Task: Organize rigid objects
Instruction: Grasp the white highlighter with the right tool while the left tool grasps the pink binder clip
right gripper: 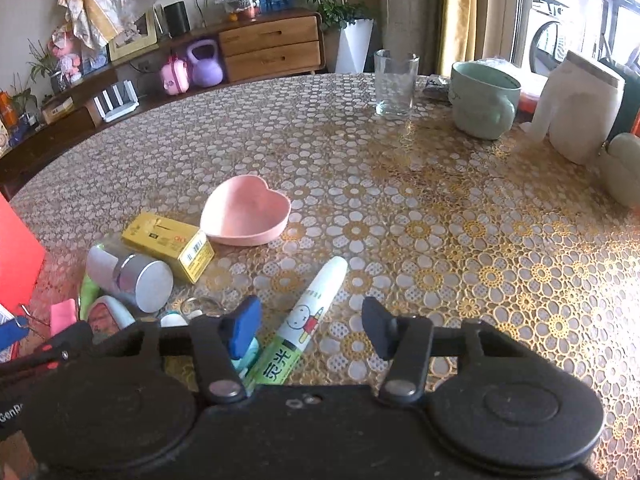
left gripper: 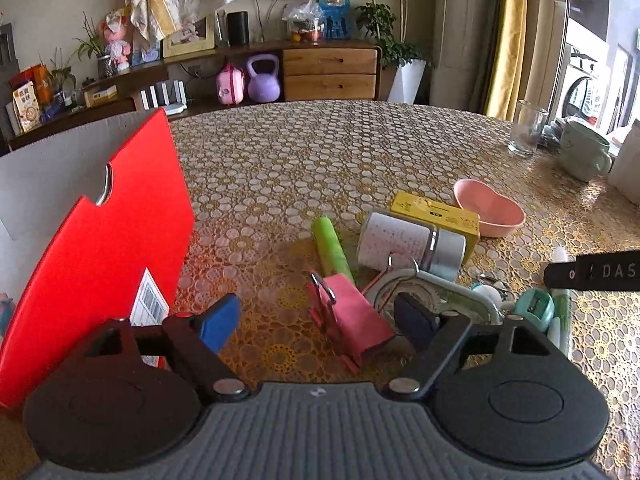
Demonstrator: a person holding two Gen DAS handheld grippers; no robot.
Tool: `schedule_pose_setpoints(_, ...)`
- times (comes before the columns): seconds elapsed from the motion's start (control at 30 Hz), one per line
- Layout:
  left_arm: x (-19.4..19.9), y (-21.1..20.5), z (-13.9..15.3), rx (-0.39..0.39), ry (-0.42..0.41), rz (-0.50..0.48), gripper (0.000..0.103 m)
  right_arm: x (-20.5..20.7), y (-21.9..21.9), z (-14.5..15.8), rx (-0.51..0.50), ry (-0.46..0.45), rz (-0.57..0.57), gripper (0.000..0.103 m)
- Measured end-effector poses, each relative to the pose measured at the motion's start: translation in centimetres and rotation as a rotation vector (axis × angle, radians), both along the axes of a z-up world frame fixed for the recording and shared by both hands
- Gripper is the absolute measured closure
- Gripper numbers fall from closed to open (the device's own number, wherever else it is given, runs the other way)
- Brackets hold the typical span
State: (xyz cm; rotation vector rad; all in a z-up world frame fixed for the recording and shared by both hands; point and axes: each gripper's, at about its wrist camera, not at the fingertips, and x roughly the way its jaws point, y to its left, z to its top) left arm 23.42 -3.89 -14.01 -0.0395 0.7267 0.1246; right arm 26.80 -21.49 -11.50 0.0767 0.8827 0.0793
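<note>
Left tongs (left gripper: pixel 316 320): jaws apart, I straddle the pink clip (left gripper: pixel 352 320), untouched.
Right tongs (right gripper: pixel 310 326): agape over the glue stick (right gripper: pixel 308 316).
Place: desk's (right gripper: pixel 400 208) near edge.
Risk: closing off-centre, my pad could skid the clip away.

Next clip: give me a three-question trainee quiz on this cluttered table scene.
1. True or false: the pink heart-shaped bowl holds something.
2. Which lies between the right hand-held gripper fingers: A) yellow cardboard box, B) white-and-green cartoon tube, C) clear drinking glass?
3. Name the pink object between the left hand-held gripper fingers.

Key: 1. False, it is empty. 2. B, not yet pinched. 3. A pink clip with a metal loop, not yet gripped.
</note>
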Motion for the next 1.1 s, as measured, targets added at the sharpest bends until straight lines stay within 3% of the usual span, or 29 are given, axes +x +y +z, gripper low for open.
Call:
schedule_pose_setpoints(0.13,0.3,0.4,0.0,-0.027,-0.002,0.003,0.031,0.1,0.3,-0.6,-0.010,0.022,-0.003,0.062)
schedule_pose_setpoints(0.2,0.4,0.4,0.0,-0.030,-0.004,-0.003,0.043,0.1,0.4,-0.8,-0.011,0.019,-0.001,0.063)
schedule_pose_setpoints(0.33,0.5,0.8,-0.1,-0.062,-0.003,-0.006,0.048,0.1,0.8,-0.7,-0.016,0.013,0.013,0.073)
schedule_pose_setpoints(0.4,0.5,1.0,-0.1,-0.074,-0.002,-0.011,0.058,0.1,1.1,-0.7,-0.024,0.007,0.017,0.075)
schedule_pose_setpoints(0.53,0.6,1.2,-0.1,-0.073,-0.001,-0.011,0.058,0.0,1.0,-0.7,-0.015,0.000,0.025,0.087)
schedule_pose_setpoints(1.0,-0.9,1.5,1.1,-0.084,-0.007,-0.027,0.061,-3.2,-0.2,1.7,0.012,-0.078,0.068,0.087)
schedule_pose_setpoints(1.03,-1.1,1.5,1.3,-0.081,-0.011,-0.028,0.070,-3.6,-0.2,2.0,0.015,-0.084,0.074,0.087)
schedule_pose_setpoints(1.07,-1.3,1.4,1.5,-0.075,-0.019,-0.035,0.090,-3.9,-0.3,2.3,0.018,-0.094,0.078,0.087)
schedule_pose_setpoints(1.1,-1.4,1.4,1.7,-0.076,-0.018,-0.042,0.091,-4.3,-0.4,2.6,0.019,-0.104,0.082,0.087)
